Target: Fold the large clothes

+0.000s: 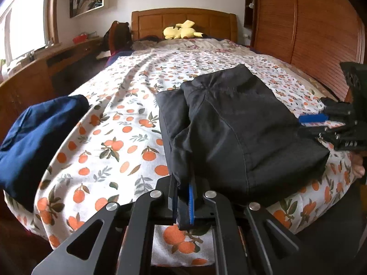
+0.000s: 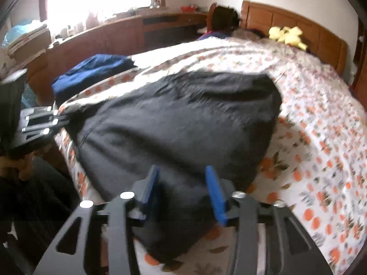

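A black garment (image 1: 240, 123) lies folded in a thick bundle near the foot of the bed (image 1: 128, 123). My left gripper (image 1: 183, 197) is shut on its near left corner, with the cloth pinched between the blue pads. My right gripper (image 2: 183, 192) is open, its blue pads (image 2: 215, 194) standing apart over the garment's near right edge (image 2: 174, 123) without pinching it. The right gripper also shows at the right edge of the left wrist view (image 1: 321, 123), beside the bundle. The left gripper shows at the left edge of the right wrist view (image 2: 41, 121).
A folded dark blue garment (image 1: 39, 135) lies at the bed's left edge. A yellow plush toy (image 1: 181, 31) rests by the wooden headboard (image 1: 183, 20). A wooden wardrobe (image 1: 305, 20) stands to the right, and a wooden desk (image 1: 57, 59) under the window to the left.
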The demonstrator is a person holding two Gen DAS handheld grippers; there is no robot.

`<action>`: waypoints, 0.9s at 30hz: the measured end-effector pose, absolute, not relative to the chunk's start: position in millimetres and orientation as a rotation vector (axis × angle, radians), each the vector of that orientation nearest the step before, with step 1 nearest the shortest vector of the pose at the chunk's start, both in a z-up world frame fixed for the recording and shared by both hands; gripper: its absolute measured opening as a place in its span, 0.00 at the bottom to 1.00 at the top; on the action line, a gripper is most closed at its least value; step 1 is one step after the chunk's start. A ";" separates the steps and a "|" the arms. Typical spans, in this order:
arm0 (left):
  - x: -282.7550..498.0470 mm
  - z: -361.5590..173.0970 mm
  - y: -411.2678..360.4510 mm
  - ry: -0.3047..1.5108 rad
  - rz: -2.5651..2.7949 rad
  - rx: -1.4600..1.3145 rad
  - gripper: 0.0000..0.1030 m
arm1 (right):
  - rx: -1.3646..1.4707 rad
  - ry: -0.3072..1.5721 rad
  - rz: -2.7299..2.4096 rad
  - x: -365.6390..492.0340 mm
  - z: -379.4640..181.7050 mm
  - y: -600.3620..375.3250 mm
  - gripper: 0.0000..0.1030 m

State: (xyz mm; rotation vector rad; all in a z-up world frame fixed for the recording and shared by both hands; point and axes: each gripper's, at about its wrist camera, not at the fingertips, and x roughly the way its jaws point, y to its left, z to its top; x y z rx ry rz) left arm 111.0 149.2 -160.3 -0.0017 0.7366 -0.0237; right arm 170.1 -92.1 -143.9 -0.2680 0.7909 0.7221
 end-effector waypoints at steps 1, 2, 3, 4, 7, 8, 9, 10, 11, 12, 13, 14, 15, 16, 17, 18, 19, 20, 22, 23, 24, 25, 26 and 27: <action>110.5 -160.0 148.9 0.736 -0.023 -0.005 0.09 | -0.264 0.776 0.715 175.7 -139.0 -96.2 0.52; 110.5 -159.7 148.6 0.736 -0.022 -0.008 0.09 | -0.262 0.769 0.704 183.8 -135.6 -99.8 0.52; 110.4 -159.4 148.5 0.736 -0.022 -0.009 0.09 | -0.261 0.768 0.693 191.7 -133.8 -102.2 0.52; 110.3 -159.4 148.8 0.735 -0.022 -0.008 0.09 | -0.259 0.767 0.682 201.9 -132.4 -104.4 0.52; 110.4 -159.7 148.8 0.734 -0.021 -0.006 0.09 | -0.234 0.777 0.645 239.6 -133.4 -109.7 0.53; 110.6 -160.2 149.2 0.733 -0.021 -0.007 0.09 | -0.227 0.781 0.637 251.2 -134.6 -110.5 0.53; 110.7 -160.2 149.3 0.735 -0.022 -0.009 0.09 | -0.226 0.782 0.627 263.3 -136.1 -110.4 0.53; 110.8 -160.7 149.3 0.736 -0.023 -0.011 0.10 | -0.226 0.784 0.620 274.5 -137.8 -109.7 0.53; 111.0 -161.4 149.4 0.738 -0.025 -0.014 0.10 | -0.225 0.790 0.612 285.5 -140.5 -109.1 0.53; 111.2 -162.0 148.9 0.738 -0.025 -0.016 0.10 | -0.221 0.802 0.595 299.8 -144.9 -108.8 0.54; 112.0 -163.0 149.1 0.741 -0.028 -0.018 0.10 | -0.213 0.813 0.583 310.7 -148.3 -108.9 0.57; 112.2 -164.1 149.7 0.742 -0.031 -0.023 0.10 | -0.205 0.827 0.570 321.5 -153.0 -109.1 0.59; 112.3 -164.9 150.2 0.743 -0.034 -0.027 0.10 | -0.189 0.848 0.556 335.9 -160.0 -109.4 0.60; 112.2 -165.6 150.6 0.744 -0.035 -0.030 0.10 | -0.179 0.864 0.547 345.1 -165.0 -109.6 0.60; 111.9 -166.5 150.8 0.745 -0.037 -0.033 0.10 | -0.165 0.879 0.542 355.4 -171.2 -110.0 0.62; 111.6 -166.7 150.7 0.745 -0.038 -0.035 0.10 | -0.147 0.889 0.545 361.5 -175.7 -110.5 0.70; 111.5 -167.1 150.7 0.745 -0.038 -0.035 0.10 | -0.124 0.902 0.550 369.3 -180.4 -110.7 0.74; 111.2 -167.3 150.7 0.746 -0.039 -0.036 0.10 | -0.098 0.921 0.562 377.0 -185.8 -110.0 0.74; 111.2 -167.0 151.2 0.748 -0.037 -0.041 0.13 | -0.054 0.962 0.587 388.3 -194.5 -107.6 0.74; 110.7 -166.9 151.8 0.749 -0.033 -0.042 0.14 | -0.042 0.977 0.594 392.0 -197.4 -107.1 0.74; 109.9 -166.2 152.6 0.751 -0.030 -0.047 0.15 | -0.027 0.996 0.605 395.9 -201.4 -105.1 0.74; 108.9 -165.6 154.4 0.752 -0.027 -0.055 0.19 | -0.018 1.010 0.614 397.7 -204.0 -103.2 0.74; 107.0 -165.6 155.0 0.753 -0.024 -0.061 0.20 | -0.017 1.021 0.621 398.9 -206.3 -101.6 0.74; 103.3 -164.3 156.3 0.754 -0.019 -0.068 0.27 | -0.019 1.023 0.623 398.5 -207.2 -100.6 0.74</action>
